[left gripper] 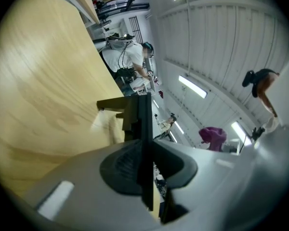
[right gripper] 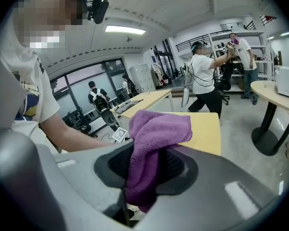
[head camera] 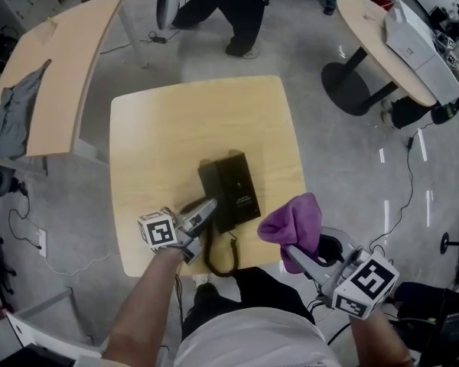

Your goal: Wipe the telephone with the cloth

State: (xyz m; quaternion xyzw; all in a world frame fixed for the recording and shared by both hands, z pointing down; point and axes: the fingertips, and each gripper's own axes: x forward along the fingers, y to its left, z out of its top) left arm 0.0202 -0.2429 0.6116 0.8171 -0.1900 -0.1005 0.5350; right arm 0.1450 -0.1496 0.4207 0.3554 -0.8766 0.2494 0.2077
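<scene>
A black telephone (head camera: 236, 188) lies on the small square wooden table (head camera: 161, 128), its handset (head camera: 211, 189) along its left side and its coiled cord (head camera: 218, 260) looping over the table's front edge. My left gripper (head camera: 208, 209) is at the handset's near end, jaws shut on a thin black part of the telephone (left gripper: 135, 112); in the left gripper view that part runs straight between them (left gripper: 145, 162). My right gripper (head camera: 297, 252) is off the table's front right corner, shut on a bunched purple cloth (head camera: 294, 222). The cloth (right gripper: 154, 138) fills that gripper's (right gripper: 147, 173) jaws.
A curved wooden desk (head camera: 61, 67) with a grey cloth (head camera: 17, 117) stands at left. At upper right, a round table (head camera: 375, 40) carries a white machine (head camera: 419, 44). A person (head camera: 222, 6) stands beyond the table's far edge. Cables trail on the floor at left and right.
</scene>
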